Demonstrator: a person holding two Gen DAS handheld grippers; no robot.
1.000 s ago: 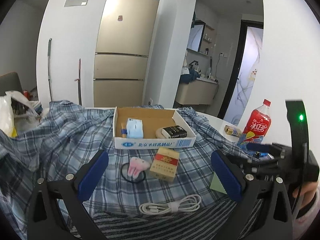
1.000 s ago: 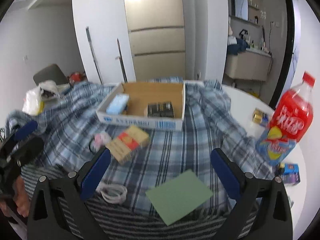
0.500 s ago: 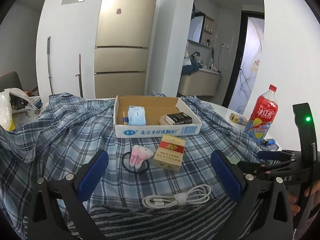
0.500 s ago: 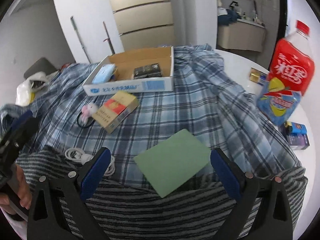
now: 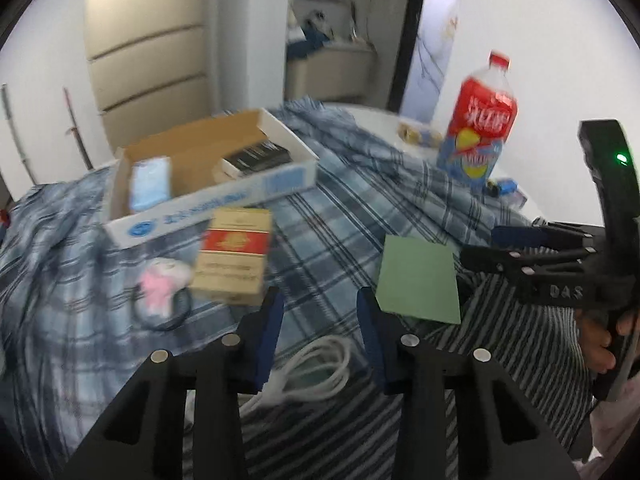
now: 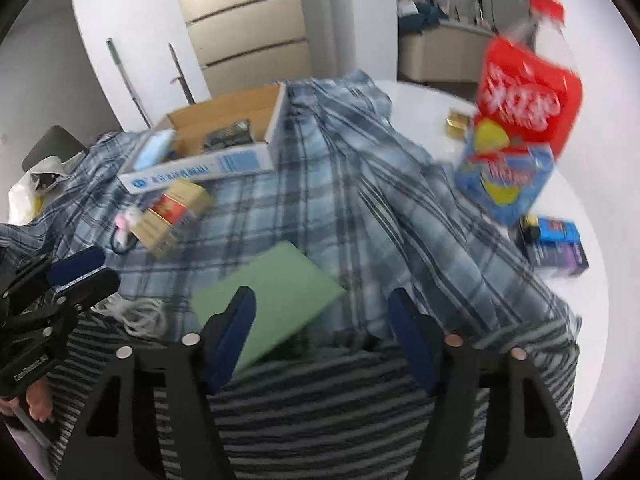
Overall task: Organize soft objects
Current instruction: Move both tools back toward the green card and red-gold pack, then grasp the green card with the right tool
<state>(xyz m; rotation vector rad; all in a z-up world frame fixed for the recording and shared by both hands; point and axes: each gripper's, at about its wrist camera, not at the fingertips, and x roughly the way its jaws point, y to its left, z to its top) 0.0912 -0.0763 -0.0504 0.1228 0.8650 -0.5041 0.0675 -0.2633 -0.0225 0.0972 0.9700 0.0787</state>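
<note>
Left claw (image 5: 319, 312): black angular frame, blue pads (image 5: 269, 334) on inner finger faces, round silver screws on knuckles. Right claw (image 6: 322, 328): same black frame, blue pads (image 6: 236, 328), silver and copper-toned screws. Seen from left wrist view, right unit bears white "DAS" lettering, upright black handle with green light. Bare fingers, pale pink sleeve at handle.

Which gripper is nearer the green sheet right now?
Right. The right gripper hovers open at the green sheet, one finger overlapping its near edge. The left gripper, also open, sits beside it, over the white cable.
</note>
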